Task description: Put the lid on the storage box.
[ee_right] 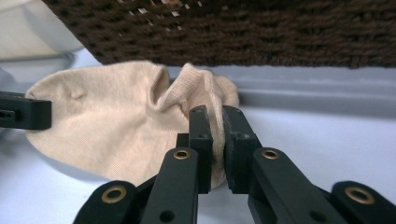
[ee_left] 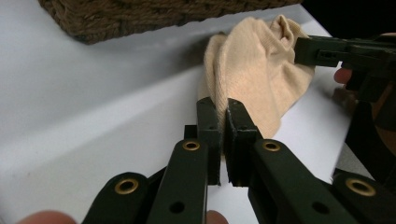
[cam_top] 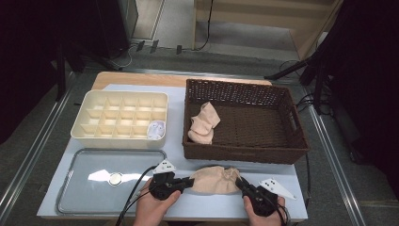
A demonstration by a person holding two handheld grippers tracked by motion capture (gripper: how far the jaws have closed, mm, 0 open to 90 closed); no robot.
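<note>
High view has the beige sock (cam_top: 214,180) lying on the table's near edge, just in front of the wicker basket (cam_top: 244,153), with the left gripper (cam_top: 189,181) clamped on one end and the right gripper (cam_top: 240,182) pinching the other. It looks light, limp and stretchy, so those gathered ends seem the sensible holds. Room is tight between basket wall and table edge; the tray (cam_top: 75,162) side looks freer.

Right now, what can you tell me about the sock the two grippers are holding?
The sock is pale peach, soft knitted cloth, crumpled and bunched. It lies on the white table in front of the brown basket. The left gripper pinches one end and the right gripper pinches the other, both shut on the fabric.
</note>
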